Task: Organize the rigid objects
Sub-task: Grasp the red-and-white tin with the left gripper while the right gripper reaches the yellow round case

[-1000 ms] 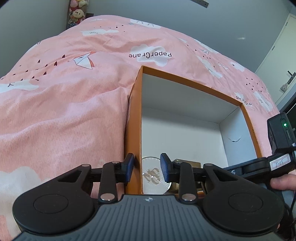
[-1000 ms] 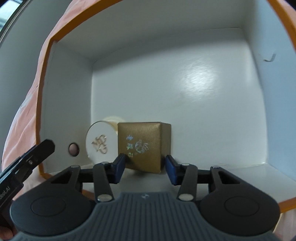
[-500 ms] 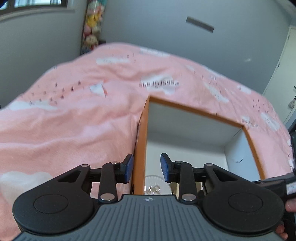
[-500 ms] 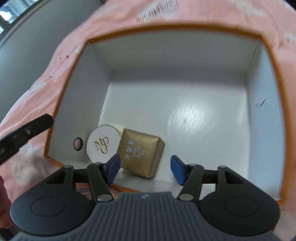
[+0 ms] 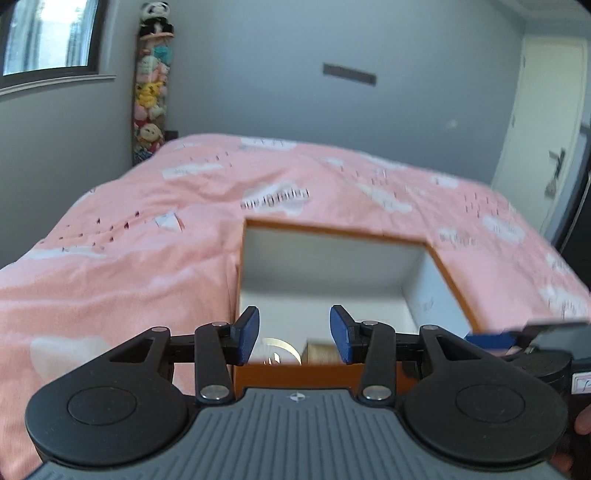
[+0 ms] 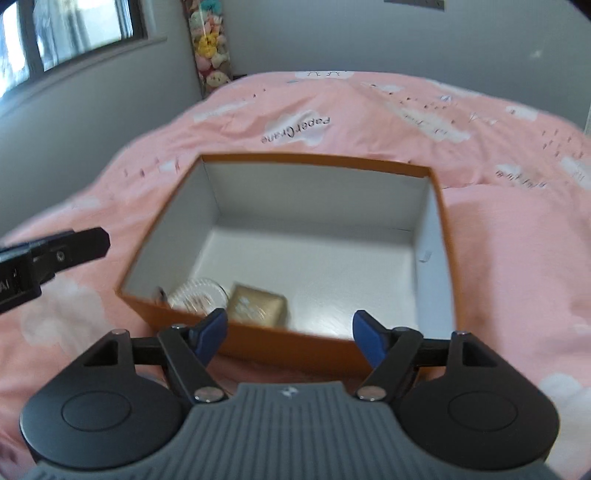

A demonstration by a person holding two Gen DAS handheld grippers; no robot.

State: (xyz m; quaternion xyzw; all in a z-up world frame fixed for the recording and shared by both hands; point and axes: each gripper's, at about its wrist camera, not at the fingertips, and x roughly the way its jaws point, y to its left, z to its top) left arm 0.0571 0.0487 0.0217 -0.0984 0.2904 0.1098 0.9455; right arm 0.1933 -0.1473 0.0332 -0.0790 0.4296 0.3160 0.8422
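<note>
An orange box (image 6: pixel 317 159) with a white inside sits on the pink bedspread. A gold cube (image 6: pixel 258 303) and a round white-lidded case (image 6: pixel 197 293) lie in its near left corner. The right gripper (image 6: pixel 290 330) hangs above the near wall of the box, jaws opening, nothing between them. In the left wrist view the same box (image 5: pixel 332 232) is seen from its near side, with the round case (image 5: pixel 277 350) and the gold cube (image 5: pixel 323 352) partly hidden by the wall. The left gripper (image 5: pixel 294 334) is above that wall, jaws opening and empty.
The pink bedspread (image 5: pixel 129 258) with cloud prints surrounds the box. A column of plush toys (image 5: pixel 151 96) stands at the grey wall behind the bed. A white door (image 5: pixel 543 129) is at the right. A window (image 6: pixel 66 33) is at the upper left.
Both grippers have pulled up and back out of the box and opened wider. The right one let go of the gold cube, which stays in the box beside the round case.
</note>
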